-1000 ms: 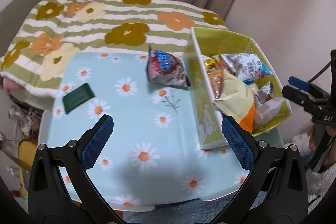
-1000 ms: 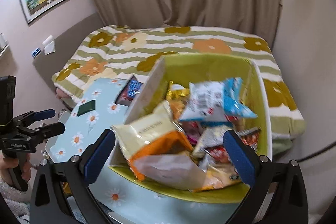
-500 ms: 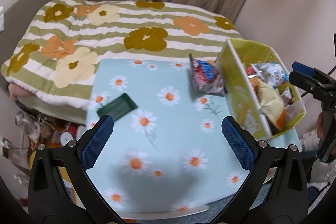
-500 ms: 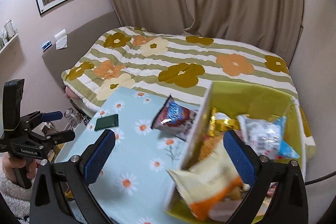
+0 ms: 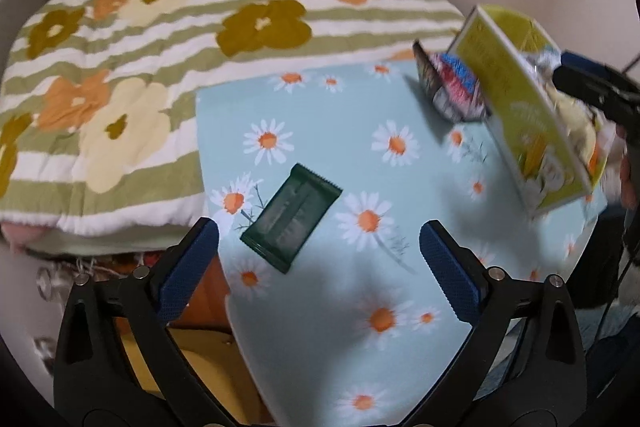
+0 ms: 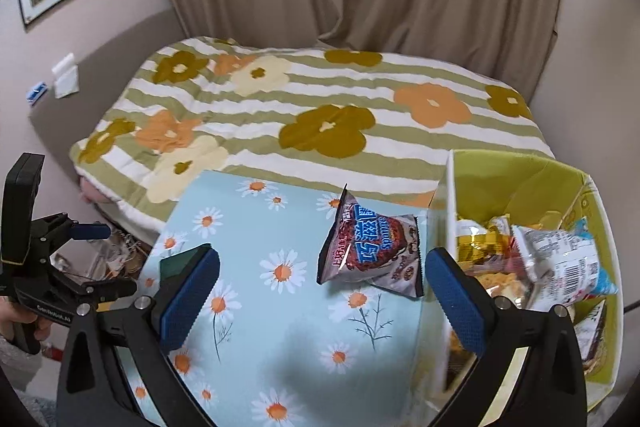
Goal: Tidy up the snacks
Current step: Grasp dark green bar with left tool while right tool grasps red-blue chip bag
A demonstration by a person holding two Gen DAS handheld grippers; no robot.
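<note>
A dark green snack packet lies flat near the left edge of the daisy-print table. My left gripper hangs just above it. The jaws are wide and closing, and the pads touch nothing. A red and blue snack bag leans against the yellow-green box, which holds several snack bags. My right gripper stands open above the table in front of that bag, holding nothing. The green packet is partly hidden behind its left finger.
A bed with a flowered striped quilt borders the table's far and left sides. In the right wrist view the left gripper is at the far left, a hand on its grip. Clutter lies on the floor under the table's left edge.
Both grippers swung left. The left one came down over the green packet. The right one left the box and now faces the red and blue bag.
</note>
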